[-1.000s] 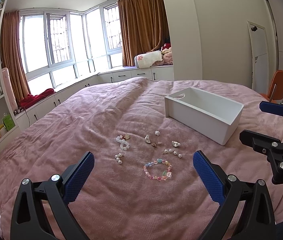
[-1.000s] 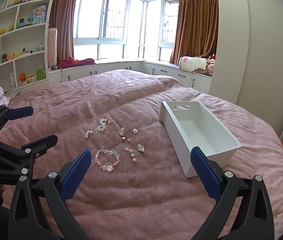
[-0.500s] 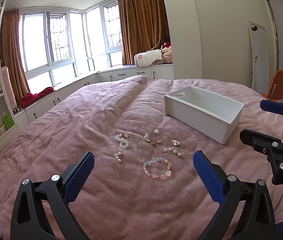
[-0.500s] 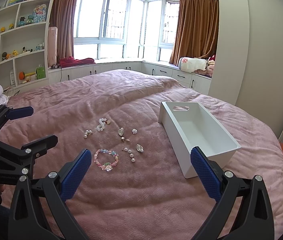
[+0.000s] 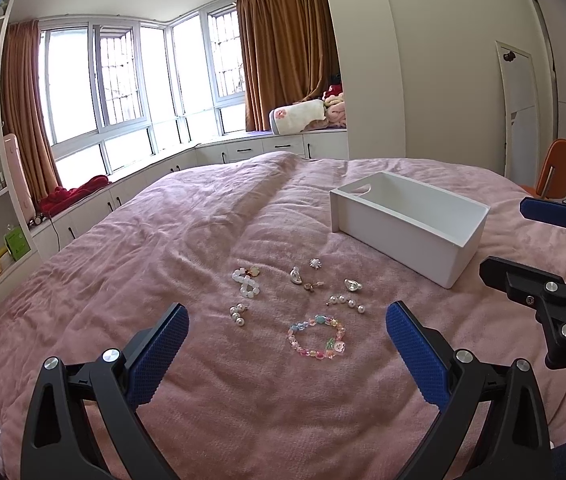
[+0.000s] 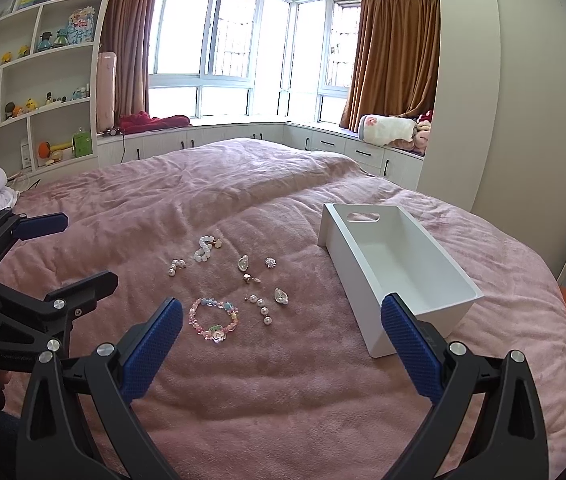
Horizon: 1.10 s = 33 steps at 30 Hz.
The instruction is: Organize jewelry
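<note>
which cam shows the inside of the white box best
The right wrist view: it looks down the length of the white box, showing its floor, inner walls and handle cutout, with nothing visible inside. The left wrist view shows the box mostly from its outer side, so the floor stays hidden.

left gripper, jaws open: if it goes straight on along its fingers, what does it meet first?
Probably the colourful bead bracelet, lying between and just beyond the open left gripper on the pink bedspread. Depth is unclear; at a steeper angle it would meet the bedspread first.
</note>
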Each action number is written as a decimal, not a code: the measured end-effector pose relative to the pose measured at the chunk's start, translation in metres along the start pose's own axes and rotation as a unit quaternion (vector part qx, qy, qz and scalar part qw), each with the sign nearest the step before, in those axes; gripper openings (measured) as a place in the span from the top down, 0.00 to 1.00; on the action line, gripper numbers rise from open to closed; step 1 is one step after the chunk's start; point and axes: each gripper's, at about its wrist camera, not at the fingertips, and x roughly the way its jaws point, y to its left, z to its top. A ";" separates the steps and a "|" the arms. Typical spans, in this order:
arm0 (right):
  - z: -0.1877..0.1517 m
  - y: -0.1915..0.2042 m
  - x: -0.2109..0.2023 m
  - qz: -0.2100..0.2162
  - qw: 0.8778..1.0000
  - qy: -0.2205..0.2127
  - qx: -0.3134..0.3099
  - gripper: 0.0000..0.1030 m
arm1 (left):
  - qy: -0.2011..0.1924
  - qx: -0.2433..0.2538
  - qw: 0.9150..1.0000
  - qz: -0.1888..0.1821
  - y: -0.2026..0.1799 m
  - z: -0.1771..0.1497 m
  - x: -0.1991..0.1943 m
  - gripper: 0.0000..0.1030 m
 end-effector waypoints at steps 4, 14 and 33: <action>0.000 0.000 0.001 -0.002 1.000 0.000 -0.002 0.05 | 0.003 0.001 1.000 -0.002 0.000 0.000 0.002 0.03; -0.001 0.000 0.007 0.000 1.000 0.007 0.002 0.05 | 0.006 0.001 1.000 -0.004 0.001 -0.004 0.007 0.03; -0.009 0.003 0.046 -0.004 1.000 0.025 0.004 0.05 | 0.036 -0.020 0.999 0.012 0.018 -0.025 0.059 0.03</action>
